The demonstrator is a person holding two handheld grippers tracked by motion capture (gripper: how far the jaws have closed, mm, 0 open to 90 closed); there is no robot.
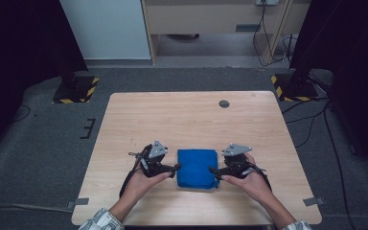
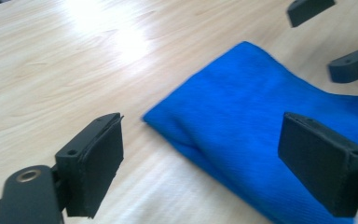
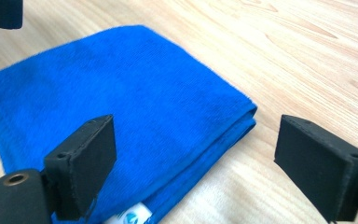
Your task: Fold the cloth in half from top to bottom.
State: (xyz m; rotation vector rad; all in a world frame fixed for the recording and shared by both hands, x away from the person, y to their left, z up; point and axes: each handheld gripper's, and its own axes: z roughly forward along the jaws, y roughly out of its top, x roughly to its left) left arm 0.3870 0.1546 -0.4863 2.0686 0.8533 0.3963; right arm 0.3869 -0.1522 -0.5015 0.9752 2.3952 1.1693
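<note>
Blue cloth (image 1: pixel 197 167): folded into a thick rectangle, lying flat on the near middle of the counter (image 1: pixel 182 115), between the two claws. A small white label with a blue mark peeks out from its near edge in the right gripper view (image 3: pixel 133 217)

Left claw (image 1: pixel 176 167): held in the person's left hand (image 1: pixel 141 184), level with the cloth's left edge, tips pointing at it. Released; jaws stand wide apart and press on nothing. In the left gripper view the corner of the cloth (image 2: pixel 261 126) lies ahead of the gap, clear of both pads

Right claw (image 1: pixel 212 170): held in the right hand (image 1: pixel 251 182), at the cloth's right edge, tips pointing inward. Released; jaws spread wide, the folded corner ahead of the gap and untouched

Counter: pale wood, with a round grey plug (image 1: pixel 224 103) near its far edge
</note>
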